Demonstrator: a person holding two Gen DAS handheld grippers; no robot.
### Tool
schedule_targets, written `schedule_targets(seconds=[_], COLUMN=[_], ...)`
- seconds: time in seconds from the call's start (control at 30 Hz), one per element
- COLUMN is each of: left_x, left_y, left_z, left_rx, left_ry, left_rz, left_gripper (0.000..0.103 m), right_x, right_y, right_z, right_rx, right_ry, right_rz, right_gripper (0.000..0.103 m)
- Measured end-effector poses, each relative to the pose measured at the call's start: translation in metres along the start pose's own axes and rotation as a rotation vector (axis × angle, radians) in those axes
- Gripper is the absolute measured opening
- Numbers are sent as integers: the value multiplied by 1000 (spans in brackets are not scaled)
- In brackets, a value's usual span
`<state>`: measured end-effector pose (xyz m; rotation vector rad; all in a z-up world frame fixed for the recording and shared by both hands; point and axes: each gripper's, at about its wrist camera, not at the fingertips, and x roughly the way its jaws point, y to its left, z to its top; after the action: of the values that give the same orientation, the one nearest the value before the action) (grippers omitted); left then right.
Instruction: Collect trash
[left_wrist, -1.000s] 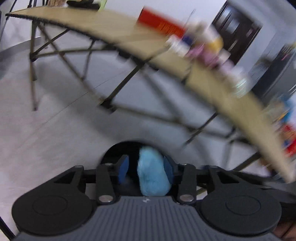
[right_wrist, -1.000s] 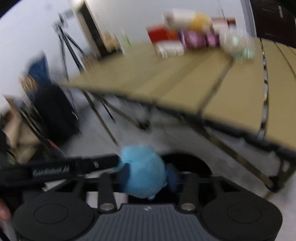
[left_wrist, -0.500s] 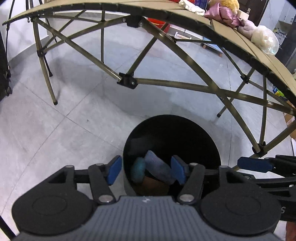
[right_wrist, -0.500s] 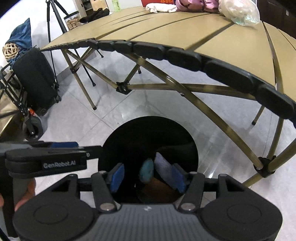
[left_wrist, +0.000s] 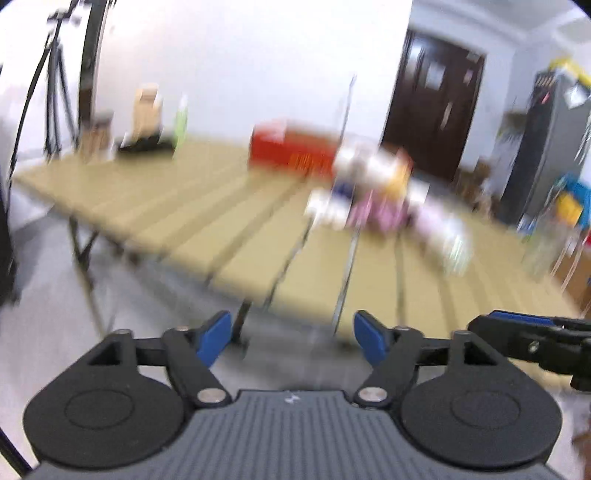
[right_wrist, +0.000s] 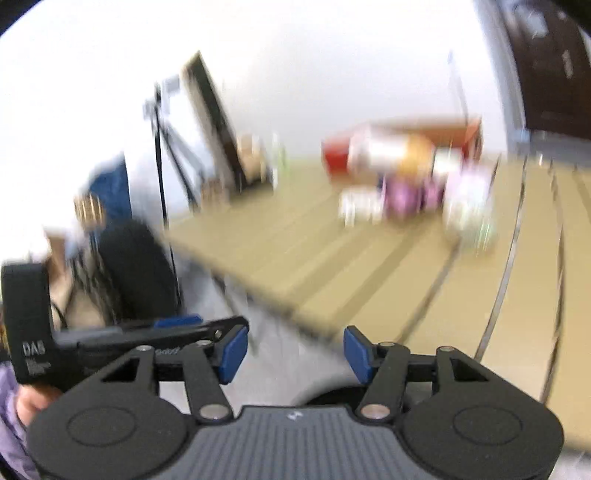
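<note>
Left gripper (left_wrist: 291, 336), right gripper (right_wrist: 291, 353): jaws wide apart, empty, side by side.

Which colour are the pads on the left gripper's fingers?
Blue pads, on black arms; the left wrist view shows them best.

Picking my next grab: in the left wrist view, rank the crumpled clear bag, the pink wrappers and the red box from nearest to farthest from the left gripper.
From the left gripper, open and empty:
1. Crumpled clear bag, ahead on the right, blurred.
2. Pink wrappers, centre-right, behind the bag.
3. Red box, at the table's far side, behind the pile.
</note>
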<state>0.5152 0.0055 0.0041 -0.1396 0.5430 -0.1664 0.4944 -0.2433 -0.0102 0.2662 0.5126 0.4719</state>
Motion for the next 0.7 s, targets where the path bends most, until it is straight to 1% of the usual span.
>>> schedule_targets(seconds=[0.03, 0.07, 0.13, 0.17, 0.2, 0.23, 0.27, 0.3, 0.37, 0.4, 0.47, 0.5, 0.53, 0.57, 0.6, 0.63, 0.7], left_x=[5, 13, 38, 52, 70, 88, 109, 128, 163, 178, 202, 213, 219, 223, 225, 228, 232], left_y=[-5, -10, -23, -28, -33, -35, -37, -39, -39, -37, -25, -22, -17, -13, -9, -3, 4], left_z=[16, 32, 68, 82, 99, 114, 128, 140, 157, 161, 156, 151, 143, 137, 132, 127, 119], left_rx=[9, 21, 56, 63, 52, 27, 1, -21, -96, -122, -228, -261, -290, -298, -306, -321, -345], left_ry=[-14, -29, -97, -117, -126, -119, -103, -85, -47, -18, 44, 89, 104, 113, 125, 129, 155], left_rz=[-25, -39, -55, -60, -63, -79, -110, -125, -92, -97, -146, -172, -215, -241, -255, -263, -265], left_gripper=[79, 79, 79, 80, 81, 81, 82, 82, 82, 82, 81, 68, 53, 49, 48, 46, 45], right_x=[-2, -1, 11, 22, 33, 46, 59, 75, 107, 124, 158, 172, 185, 197, 209, 217, 224], right_y=[-7, -17, -41, -55, -68, -81, -94, -106, -128, -134, -144, -148, -151, -155, -156, -159, -156], right_z=[12, 25, 53, 68, 81, 94, 106, 117, 132, 137, 143, 144, 143, 141, 136, 131, 122], right_rx=[-21, -41, -42, -29, -6, 26, 58, 99, 185, 211, 242, 251, 270, 291, 297, 294, 301], right_ry=[-48, -78, -98, -104, -110, -115, -112, -113, -130, -125, -101, -86, -69, -42, -9, 30, 32], right_rz=[-38, -91, -192, -216, -225, -223, -206, -182, -124, -108, -120, -117, -114, -104, -94, -105, -88], right_gripper=[61, 62, 63, 63, 63, 62, 62, 62, 59, 58, 56, 56, 54, 54, 53, 50, 52])
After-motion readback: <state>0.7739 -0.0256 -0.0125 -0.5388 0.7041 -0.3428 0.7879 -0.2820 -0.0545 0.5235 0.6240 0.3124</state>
